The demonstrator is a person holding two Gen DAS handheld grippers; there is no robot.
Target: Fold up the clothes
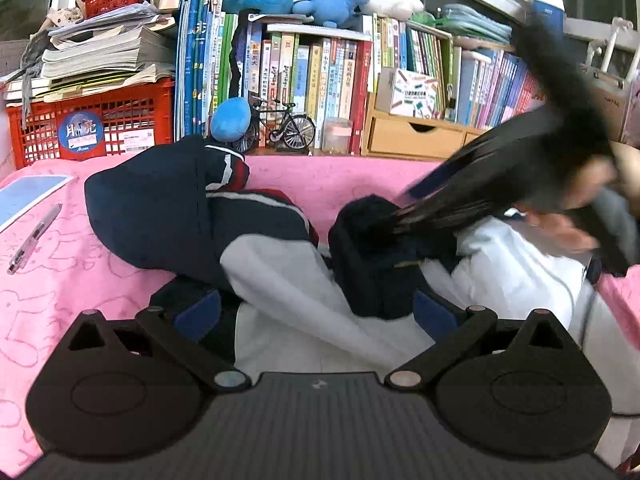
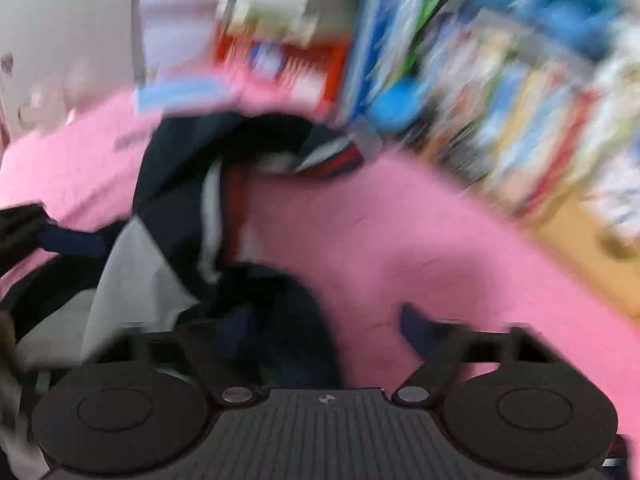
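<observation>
Left tongs (image 1: 316,312) stand apart around the navy-and-white jacket (image 1: 248,232) on the pink table (image 1: 72,280); right tongs (image 2: 320,332) stand apart, blurred.

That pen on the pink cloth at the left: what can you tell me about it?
The pen looks slim, with a clear or silvery barrel and a small clip along its side. It lies flat and slanted on the pink cloth, its upper end pointing toward a light blue card that lies close by without touching it. Nothing holds it, and it lies apart from the clothes. Its tip is too small to tell.
</observation>
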